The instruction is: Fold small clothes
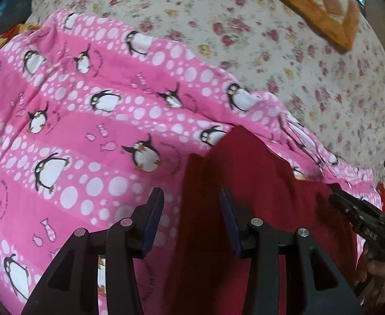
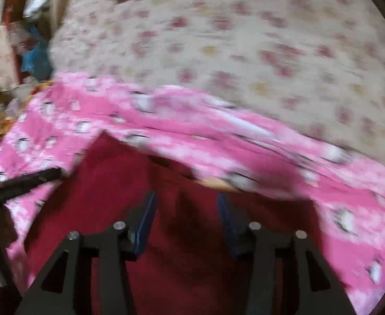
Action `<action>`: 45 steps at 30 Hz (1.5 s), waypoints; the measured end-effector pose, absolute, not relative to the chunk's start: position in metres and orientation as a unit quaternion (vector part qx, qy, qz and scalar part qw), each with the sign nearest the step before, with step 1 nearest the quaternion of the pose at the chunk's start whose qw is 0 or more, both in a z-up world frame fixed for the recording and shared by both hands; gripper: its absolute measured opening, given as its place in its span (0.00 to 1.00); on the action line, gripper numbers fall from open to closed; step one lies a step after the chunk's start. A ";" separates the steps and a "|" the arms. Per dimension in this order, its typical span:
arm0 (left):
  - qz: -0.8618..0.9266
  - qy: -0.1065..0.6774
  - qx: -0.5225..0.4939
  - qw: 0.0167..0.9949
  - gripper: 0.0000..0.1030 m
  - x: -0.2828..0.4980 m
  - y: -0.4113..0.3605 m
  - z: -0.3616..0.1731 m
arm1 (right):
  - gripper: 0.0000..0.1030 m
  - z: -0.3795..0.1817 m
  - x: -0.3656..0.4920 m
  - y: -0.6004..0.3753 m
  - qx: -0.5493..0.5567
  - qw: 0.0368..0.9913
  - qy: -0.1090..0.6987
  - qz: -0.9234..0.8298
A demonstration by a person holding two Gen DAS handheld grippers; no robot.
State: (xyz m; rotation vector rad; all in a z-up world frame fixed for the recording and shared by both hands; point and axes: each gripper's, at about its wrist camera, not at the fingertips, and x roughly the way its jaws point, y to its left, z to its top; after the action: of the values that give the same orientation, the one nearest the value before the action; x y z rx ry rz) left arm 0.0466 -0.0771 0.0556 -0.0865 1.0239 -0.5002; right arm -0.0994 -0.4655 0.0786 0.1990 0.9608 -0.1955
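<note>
A dark red garment [image 1: 258,199] lies on a pink penguin-print blanket [image 1: 87,120]. My left gripper [image 1: 191,197] is open, its jaws wide apart over the garment's left edge, with nothing between them. In the right wrist view, which is motion-blurred, the red garment [image 2: 166,197] fills the lower middle, and my right gripper [image 2: 185,202] is open above it. The right gripper also shows at the right edge of the left wrist view [image 1: 363,212], by the garment's right side. The left gripper shows as a dark bar at the left of the right wrist view [image 2: 27,179].
The pink blanket [image 2: 244,141] lies on a cream floral bedspread [image 1: 244,39]. An orange-edged quilt [image 1: 323,8] lies at the far side of the bed. Clutter and bags [image 2: 32,39] sit beyond the bed's left edge.
</note>
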 end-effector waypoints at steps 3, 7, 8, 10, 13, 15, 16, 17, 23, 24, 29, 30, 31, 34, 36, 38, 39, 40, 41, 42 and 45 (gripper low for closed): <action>-0.231 0.492 -0.008 0.839 0.23 0.044 -0.089 0.045 | 0.49 0.058 -0.117 -0.502 0.101 0.854 0.485 -0.159; -0.212 0.492 0.015 0.844 0.31 0.047 -0.094 0.031 | 0.50 0.039 -0.133 -0.539 0.168 0.843 0.480 -0.174; -0.209 0.492 0.011 0.845 0.32 0.048 -0.092 0.031 | 0.50 0.044 -0.137 -0.540 0.168 0.847 0.471 -0.181; -0.209 0.499 -0.006 0.841 0.32 0.051 -0.087 0.029 | 0.50 0.056 -0.150 -0.543 0.168 0.853 0.457 -0.188; -0.206 0.503 -0.018 0.839 0.32 0.051 -0.081 0.029 | 0.50 0.074 -0.182 -0.554 0.194 0.854 0.449 -0.178; -0.205 0.501 -0.014 0.841 0.32 0.050 -0.080 0.030 | 0.52 0.086 -0.206 -0.553 0.181 0.858 0.444 -0.184; -0.205 0.500 -0.013 0.842 0.32 0.049 -0.081 0.030 | 0.52 0.091 -0.220 -0.549 0.173 0.860 0.443 -0.184; -0.205 0.498 -0.011 0.842 0.32 0.048 -0.081 0.030 | 0.52 0.092 -0.231 -0.543 0.169 0.861 0.445 -0.181; -0.210 0.504 -0.030 0.838 0.32 0.045 -0.074 0.031 | 0.51 0.061 -0.262 -0.514 0.115 0.850 0.479 -0.188; -0.213 0.508 -0.041 0.834 0.32 0.042 -0.070 0.032 | 0.51 0.066 -0.262 -0.512 0.116 0.847 0.482 -0.193; -0.250 0.494 -0.041 0.832 0.32 0.022 -0.062 0.047 | 0.56 0.093 -0.264 -0.497 0.159 0.858 0.462 -0.159; -0.253 0.483 -0.027 0.838 0.32 0.016 -0.062 0.051 | 0.59 0.095 -0.264 -0.492 0.164 0.860 0.460 -0.150; -0.253 0.477 -0.016 0.842 0.32 0.014 -0.063 0.052 | 0.61 0.096 -0.262 -0.483 0.171 0.863 0.458 -0.130; -0.249 0.469 0.004 0.847 0.32 0.010 -0.063 0.052 | 0.65 0.092 -0.251 -0.461 0.177 0.863 0.464 -0.097; -0.249 0.475 -0.007 0.844 0.32 0.013 -0.059 0.050 | 0.65 0.088 -0.243 -0.446 0.172 0.862 0.469 -0.087; -0.250 0.483 -0.023 0.839 0.32 0.017 -0.055 0.048 | 0.65 0.084 -0.234 -0.433 0.173 0.861 0.473 -0.074; -0.249 0.486 -0.026 0.837 0.32 0.018 -0.054 0.047 | 0.65 0.082 -0.230 -0.428 0.173 0.861 0.473 -0.070; -0.247 0.487 -0.027 0.838 0.32 0.019 -0.053 0.047 | 0.65 0.080 -0.226 -0.424 0.171 0.861 0.474 -0.069; -0.244 0.486 -0.025 0.839 0.32 0.019 -0.052 0.047 | 0.65 0.079 -0.223 -0.420 0.167 0.862 0.474 -0.070; -0.242 0.485 -0.024 0.840 0.32 0.019 -0.052 0.048 | 0.65 0.077 -0.219 -0.418 0.161 0.862 0.475 -0.072; -0.239 0.485 -0.023 0.841 0.32 0.021 -0.051 0.048 | 0.65 0.076 -0.211 -0.410 0.148 0.865 0.474 -0.073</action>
State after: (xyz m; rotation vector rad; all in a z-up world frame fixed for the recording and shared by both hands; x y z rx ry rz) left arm 0.0207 -0.0507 0.0481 -0.0487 1.0251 -0.5056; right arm -0.2106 -0.4103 0.0760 0.3106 0.9928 -0.1537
